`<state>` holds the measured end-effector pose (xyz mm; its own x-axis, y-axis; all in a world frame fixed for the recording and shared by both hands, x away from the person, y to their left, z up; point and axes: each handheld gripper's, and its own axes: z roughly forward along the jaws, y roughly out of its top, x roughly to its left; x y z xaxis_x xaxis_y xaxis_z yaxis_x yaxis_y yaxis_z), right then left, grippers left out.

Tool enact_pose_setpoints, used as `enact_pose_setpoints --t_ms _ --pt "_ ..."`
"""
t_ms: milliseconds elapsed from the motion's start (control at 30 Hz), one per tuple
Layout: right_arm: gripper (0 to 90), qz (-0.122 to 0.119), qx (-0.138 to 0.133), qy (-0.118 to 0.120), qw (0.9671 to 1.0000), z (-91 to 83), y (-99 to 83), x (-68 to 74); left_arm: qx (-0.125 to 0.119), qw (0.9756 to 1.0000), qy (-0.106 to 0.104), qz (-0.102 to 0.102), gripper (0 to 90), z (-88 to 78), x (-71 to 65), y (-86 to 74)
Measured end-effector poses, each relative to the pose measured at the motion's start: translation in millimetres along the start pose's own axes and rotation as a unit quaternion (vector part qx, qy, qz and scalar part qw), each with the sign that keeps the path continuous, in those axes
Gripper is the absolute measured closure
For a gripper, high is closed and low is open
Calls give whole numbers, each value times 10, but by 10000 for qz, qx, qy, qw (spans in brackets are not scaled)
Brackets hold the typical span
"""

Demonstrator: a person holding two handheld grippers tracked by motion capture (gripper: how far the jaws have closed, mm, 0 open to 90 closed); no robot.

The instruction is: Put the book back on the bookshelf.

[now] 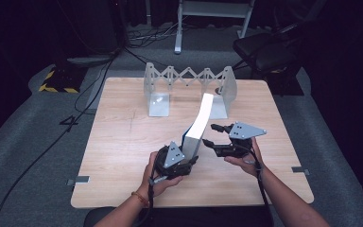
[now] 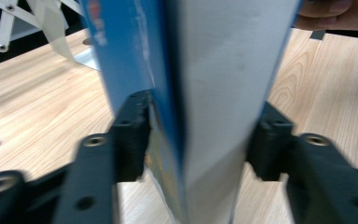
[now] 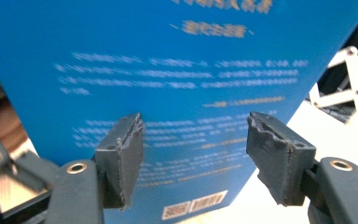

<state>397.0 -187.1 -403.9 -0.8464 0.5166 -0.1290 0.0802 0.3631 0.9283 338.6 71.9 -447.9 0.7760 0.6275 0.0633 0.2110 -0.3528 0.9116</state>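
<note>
A thick book (image 1: 198, 120) with a blue cover and white page edges stands upright near the middle of the wooden table (image 1: 123, 142). My left gripper (image 1: 189, 158) clamps its near lower end. In the left gripper view the pads (image 2: 130, 135) press on both sides of the book (image 2: 214, 93), one on the blue cover and one on the far side. My right gripper (image 1: 209, 135) sits just right of the book with its jaws apart. In the right gripper view the right gripper (image 3: 196, 154) faces the printed blue back cover (image 3: 168, 70), and nothing lies between its fingertips.
An expandable metal bookend rack (image 1: 189, 75) stands at the table's far edge, with upright plates at left (image 1: 156, 94) and right (image 1: 227, 90). A dark chair (image 1: 264, 52) and cables lie on the floor beyond. A hand (image 2: 335, 11) shows behind the book.
</note>
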Motion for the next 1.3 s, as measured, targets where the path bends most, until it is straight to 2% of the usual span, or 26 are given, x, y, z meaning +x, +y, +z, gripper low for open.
enact_pose_setpoints --t_ms 33,67,167,200,267,367,400,433,467,500,533,633,700,767,900,1000,1100,1167,1233,1300 --pt "367 0 0 0 10000 0 0 0 0 10000 0 0 569 0 0 0" --pt "364 64 64 14 10000 1 -59 -74 34 10000 -41 -46 594 -41 89 -19" --pt "357 31 173 -38 9998 7 -117 -140 12 9998 -208 -21 598 -59 139 -39" --pt "349 164 272 -30 9995 11 -200 -238 38 9996 -276 62 598 -54 122 -27" --pt "343 285 309 50 9991 6 -262 -308 32 9994 -326 67 598 -54 126 -27" --pt "327 272 347 67 9990 -7 -327 -369 70 9979 -624 138 597 -92 172 -29" --pt "320 304 349 176 9988 -17 -362 -402 71 9970 -751 148 595 -113 180 -37" --pt "320 304 349 176 9988 -17 -362 -402 90 9960 -879 157 595 -147 187 -48" --pt "315 256 306 328 9987 -32 -379 -424 125 9934 -1123 214 594 -233 214 -77" --pt "315 256 306 328 9987 -32 -379 -424 125 9934 -1123 214 594 -233 214 -77" --pt "291 220 290 527 9979 -26 -388 -423 162 9903 -1355 266 593 -318 263 -107" --pt "285 87 310 903 9954 25 -395 -373 216 9870 -1581 198 590 -406 356 -143" --pt "292 -15 293 1068 9938 82 -397 -325 244 9852 -1683 233 591 -438 417 -149" --pt "301 -20 277 1247 9918 137 -404 -288 273 9833 -1778 283 592 -458 469 -154" --pt "343 -170 406 1618 9858 272 -448 -220 303 9801 -1929 361 593 -498 554 -171" --pt "342 -129 466 1847 9816 360 -499 -186 331 9782 -2015 388 591 -520 597 -186" --pt "326 -156 499 1886 9807 423 -547 -145 352 9781 -1999 450 589 -526 606 -190" --pt "336 -136 476 1885 9808 434 -561 -146 332 9798 -1919 461 587 -531 615 -201" --pt "365 -129 514 1865 9810 425 -560 -148 306 9831 -1746 451 577 -542 628 -225" --pt "425 -190 543 1856 9809 403 -566 -162 351 9876 -1469 421 530 -555 656 -250"
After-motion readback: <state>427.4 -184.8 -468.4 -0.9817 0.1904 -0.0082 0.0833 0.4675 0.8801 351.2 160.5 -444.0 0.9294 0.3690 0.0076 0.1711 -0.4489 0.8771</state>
